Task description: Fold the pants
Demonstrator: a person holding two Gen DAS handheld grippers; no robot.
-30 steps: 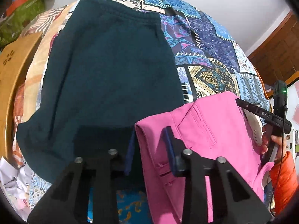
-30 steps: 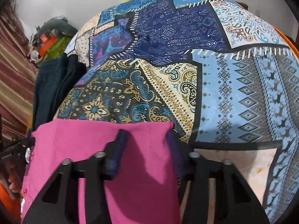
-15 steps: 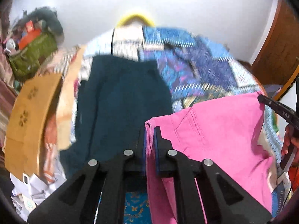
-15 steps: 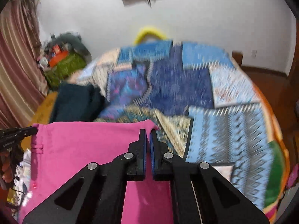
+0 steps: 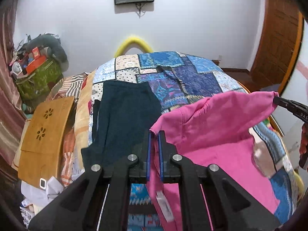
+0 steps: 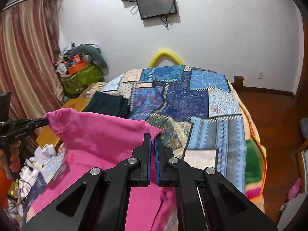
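Both wrist cameras look forward and down along their fingers (image 5: 162, 150) across the bed (image 6: 198, 100), sharing the pink pants (image 5: 217, 127) close up.

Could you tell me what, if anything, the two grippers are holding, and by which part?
Both hold the pink cotton pants: the left gripper and the right gripper each pinch one corner of its raised upper edge.

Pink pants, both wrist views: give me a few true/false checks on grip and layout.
1. Both grippers are shut on the pink pants. True: left gripper and right gripper each pinch a corner.
2. The pants lie flat on the bedspread. False: the held edge is lifted and sags between the grippers.
3. A dark teal garment lies beside the pants. True.
4. The wall screen shows a bright picture. False: it is dark.
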